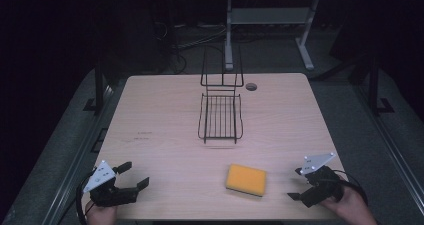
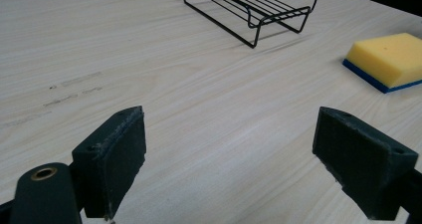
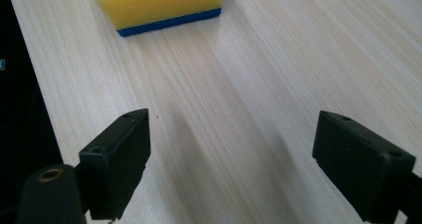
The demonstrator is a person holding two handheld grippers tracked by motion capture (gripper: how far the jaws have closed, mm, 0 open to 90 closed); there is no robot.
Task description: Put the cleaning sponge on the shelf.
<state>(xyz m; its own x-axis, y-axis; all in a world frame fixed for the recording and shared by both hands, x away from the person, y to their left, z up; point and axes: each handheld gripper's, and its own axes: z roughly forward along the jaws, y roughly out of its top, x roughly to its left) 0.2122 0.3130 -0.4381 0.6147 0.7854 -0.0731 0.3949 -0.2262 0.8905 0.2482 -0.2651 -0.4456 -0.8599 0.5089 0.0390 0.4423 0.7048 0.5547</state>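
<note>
A yellow sponge point(image 1: 246, 179) with a blue underside lies flat near the table's front edge, right of centre; it shows at the right in the left gripper view point(image 2: 389, 57) and at the top in the right gripper view point(image 3: 157, 4). A black wire rack point(image 1: 220, 116) stands mid-table with its tall back pointing away; its near end is visible point(image 2: 259, 5). My left gripper point(image 1: 134, 175) rests open at the front left corner, nothing between its jaws point(image 2: 229, 159). My right gripper point(image 1: 296, 184) is open at the front right, aimed at the sponge point(image 3: 231, 164).
The light wooden table point(image 1: 150, 115) has a round cable hole point(image 1: 251, 86) at the back. Faint dark marks point(image 1: 142, 135) sit on its left half. A grey desk frame point(image 1: 270, 20) and cables stand on the dark floor behind.
</note>
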